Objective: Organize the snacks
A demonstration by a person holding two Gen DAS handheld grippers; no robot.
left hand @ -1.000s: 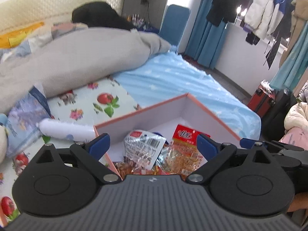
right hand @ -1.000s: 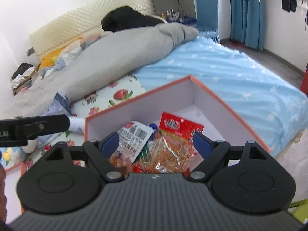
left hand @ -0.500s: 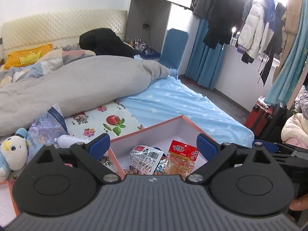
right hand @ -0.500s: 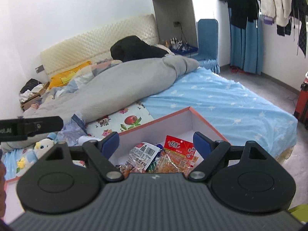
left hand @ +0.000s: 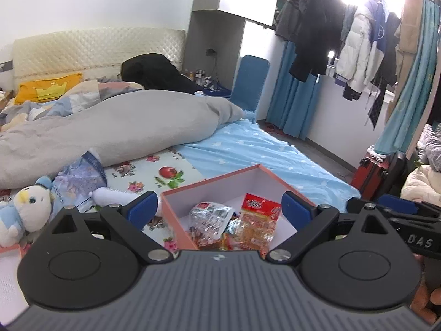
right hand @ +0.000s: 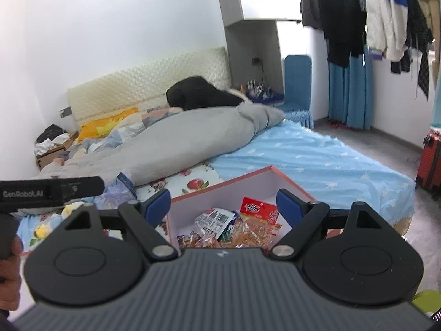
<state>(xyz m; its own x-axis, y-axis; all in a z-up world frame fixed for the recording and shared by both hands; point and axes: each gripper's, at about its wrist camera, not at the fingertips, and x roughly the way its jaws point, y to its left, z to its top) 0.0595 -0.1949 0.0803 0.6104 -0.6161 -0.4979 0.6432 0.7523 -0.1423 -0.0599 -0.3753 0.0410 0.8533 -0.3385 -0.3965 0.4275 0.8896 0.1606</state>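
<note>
An orange-rimmed box [left hand: 176, 209] [right hand: 220, 186] with white walls lies on the bed and holds several snack packets. Among them are a red-topped packet [left hand: 259, 215] [right hand: 257, 213] and a clear packet with a barcode [left hand: 212, 220] [right hand: 217, 220]. My left gripper [left hand: 219, 208] hangs open above and short of the box, nothing between its blue pads. My right gripper [right hand: 222, 204] is likewise open and empty over the box's near side. In the right wrist view the left gripper's black body shows at the left edge, held by a hand [right hand: 9, 259].
A grey duvet [left hand: 115, 127] covers the bed's far half. A plush toy [left hand: 24, 212], a white bottle [left hand: 110, 194] and a blue bag [left hand: 80, 179] lie left of the box. A red suitcase [left hand: 372, 173] stands on the floor at right, under hanging coats [left hand: 355, 47].
Both grippers have risen and drawn back from the box, which now looks smaller and lower in both views. More of the room and wall shows. Both stay open.
</note>
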